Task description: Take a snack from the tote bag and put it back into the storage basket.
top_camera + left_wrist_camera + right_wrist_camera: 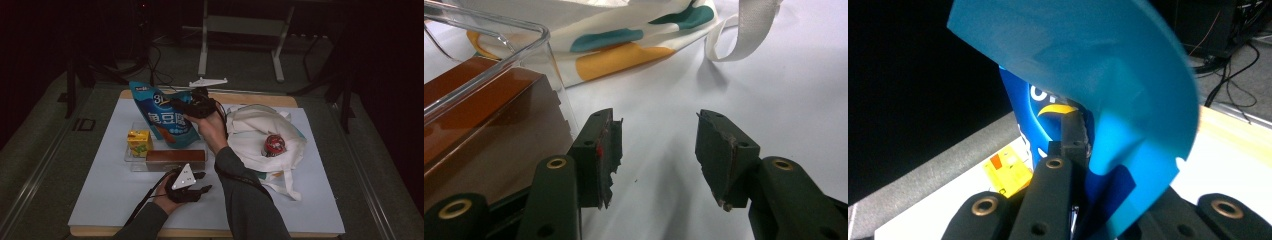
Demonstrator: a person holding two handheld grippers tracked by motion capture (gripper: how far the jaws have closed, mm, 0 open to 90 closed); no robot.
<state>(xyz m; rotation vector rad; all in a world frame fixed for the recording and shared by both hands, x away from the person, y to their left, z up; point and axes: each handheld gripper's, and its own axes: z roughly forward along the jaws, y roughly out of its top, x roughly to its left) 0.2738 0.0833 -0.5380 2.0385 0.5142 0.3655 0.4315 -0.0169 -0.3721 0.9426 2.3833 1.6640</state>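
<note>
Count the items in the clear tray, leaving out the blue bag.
2. A yellow drink carton stands at the clear tray's left end, and a long brown box lies along its front edge. The blue snack bag may hide more behind it.

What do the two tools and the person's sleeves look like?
Both are black two-jaw tools: the left tool carries a grey three-cornered plate and trails a black cable; the right tool looks all black. Brass-coloured rivets mark the jaw links. The long sleeves are dark grey.

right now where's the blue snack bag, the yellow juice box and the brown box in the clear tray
blue snack bag [161, 119], high view, on its printed front.
yellow juice box [139, 143], high view, on its front face.
brown box [175, 159], high view, on its long side, in the clear tray [531, 37], left gripper view, on its rim.
</note>
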